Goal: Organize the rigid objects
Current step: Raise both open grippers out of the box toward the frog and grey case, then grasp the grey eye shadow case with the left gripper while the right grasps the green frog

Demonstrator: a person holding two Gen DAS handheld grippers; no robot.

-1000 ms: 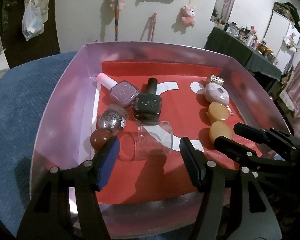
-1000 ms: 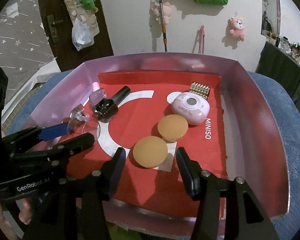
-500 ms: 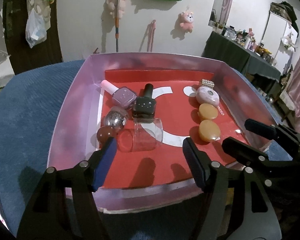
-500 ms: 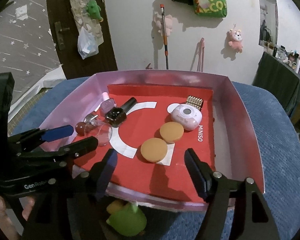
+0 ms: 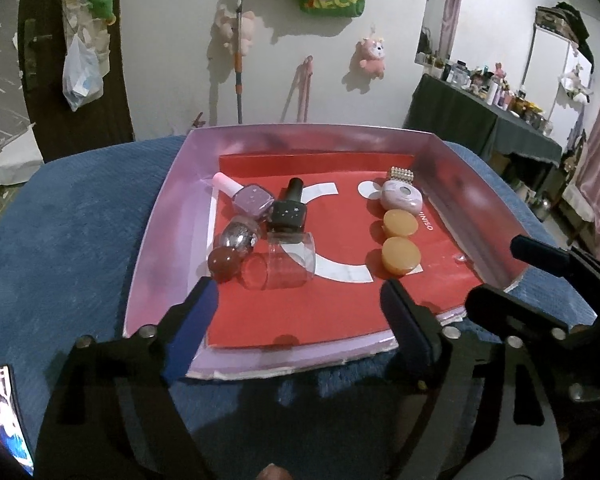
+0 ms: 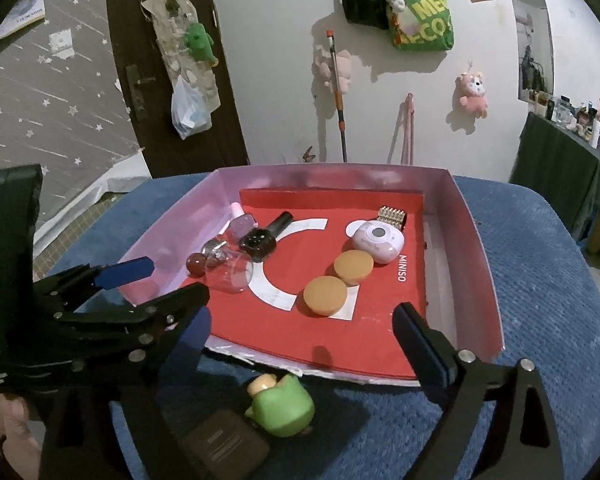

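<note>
So both hand-held grippers are empty: the left hand-held gripper and right hand-held gripper have jaws opening wide, nothing between them. Everything sits in the pink tray: nail polish bottles and a clear glass jar left, two orange round lids right.

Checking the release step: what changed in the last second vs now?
Both grippers backed up and away from the tray; left gripper and right gripper now hang over its near edge, jaws opening, nothing between them. The clear jar and the near orange disc lie free. Bottles, the other disc and the pink device are unmoved.
</note>
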